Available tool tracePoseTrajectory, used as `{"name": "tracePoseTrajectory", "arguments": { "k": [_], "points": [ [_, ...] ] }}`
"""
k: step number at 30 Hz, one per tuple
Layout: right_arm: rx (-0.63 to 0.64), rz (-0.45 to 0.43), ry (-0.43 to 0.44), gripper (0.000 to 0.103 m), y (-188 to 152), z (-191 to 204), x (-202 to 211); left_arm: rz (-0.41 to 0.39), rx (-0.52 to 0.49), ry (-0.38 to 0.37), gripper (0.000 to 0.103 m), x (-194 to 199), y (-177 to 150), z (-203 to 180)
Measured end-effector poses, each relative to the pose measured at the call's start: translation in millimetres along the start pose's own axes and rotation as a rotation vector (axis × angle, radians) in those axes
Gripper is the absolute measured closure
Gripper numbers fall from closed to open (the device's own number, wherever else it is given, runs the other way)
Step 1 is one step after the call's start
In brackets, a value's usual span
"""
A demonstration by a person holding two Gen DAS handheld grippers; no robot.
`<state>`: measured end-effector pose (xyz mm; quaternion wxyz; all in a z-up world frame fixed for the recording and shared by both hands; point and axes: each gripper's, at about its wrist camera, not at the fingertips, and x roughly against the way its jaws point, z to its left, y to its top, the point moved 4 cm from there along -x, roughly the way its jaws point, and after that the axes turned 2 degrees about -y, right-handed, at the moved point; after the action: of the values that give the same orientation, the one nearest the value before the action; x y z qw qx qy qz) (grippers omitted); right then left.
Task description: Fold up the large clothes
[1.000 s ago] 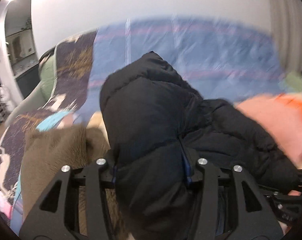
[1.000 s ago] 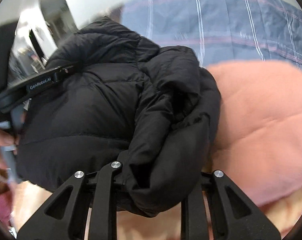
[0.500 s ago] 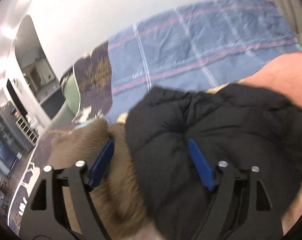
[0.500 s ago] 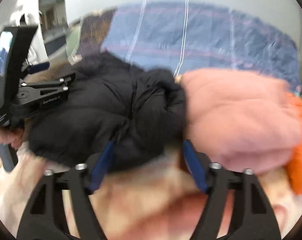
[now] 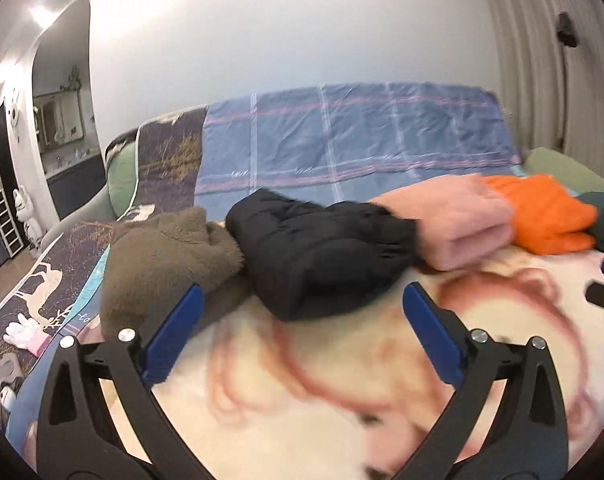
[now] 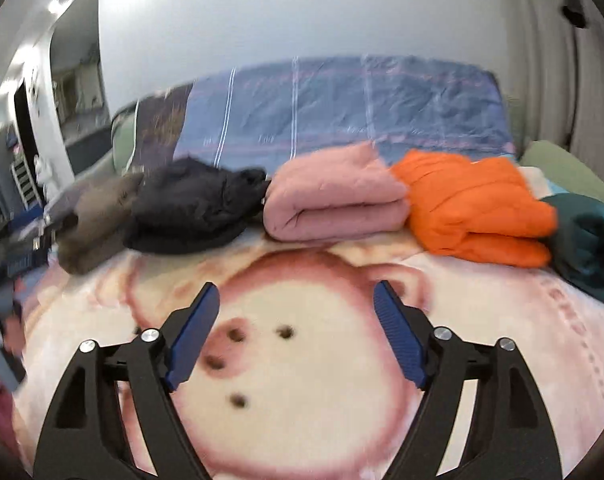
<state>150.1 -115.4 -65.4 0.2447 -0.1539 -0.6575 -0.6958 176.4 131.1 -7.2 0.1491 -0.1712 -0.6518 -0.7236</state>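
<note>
A folded black puffer jacket (image 5: 321,256) (image 6: 194,208) lies on the pig-print blanket (image 5: 321,392) (image 6: 302,360), in a row with a brown fleece (image 5: 162,256) (image 6: 94,224) on its left and a folded pink garment (image 5: 461,220) (image 6: 333,196) and orange jacket (image 5: 549,212) (image 6: 477,208) on its right. My left gripper (image 5: 300,306) hangs just short of the black jacket, jaws still opening, nothing between them. My right gripper (image 6: 296,304) is farther back over the blanket, jaws opening too, empty.
A dark teal garment (image 6: 585,240) lies at the far right. A blue plaid quilt (image 5: 353,140) covers the bed behind the row, against a white wall. A dark patterned blanket (image 5: 34,288) runs down the left edge, with a room opening beyond.
Both grippers let go of the black jacket, opened wide and pulled back from it. The jacket now rests between the brown fleece and the pink garment.
</note>
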Motion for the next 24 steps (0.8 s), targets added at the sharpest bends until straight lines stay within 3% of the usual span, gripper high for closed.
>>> {"name": "tracePoseTrajectory", "arguments": {
  "k": [4, 12, 24],
  "points": [
    [-0.018, -0.067, -0.008, 0.017, -3, 1, 46, -0.044, -0.007, -0.040, 0.002, 52, -3, -33],
    [0.040, -0.139, -0.053, 0.013, -29, 5, 108, -0.027, 0.004, -0.077, 0.002, 111, -17, -81],
    [0.022, -0.103, -0.103, 0.011, -52, -10, 114, 0.037, 0.040, -0.032, 0.002, 131, -51, -99]
  ]
}}
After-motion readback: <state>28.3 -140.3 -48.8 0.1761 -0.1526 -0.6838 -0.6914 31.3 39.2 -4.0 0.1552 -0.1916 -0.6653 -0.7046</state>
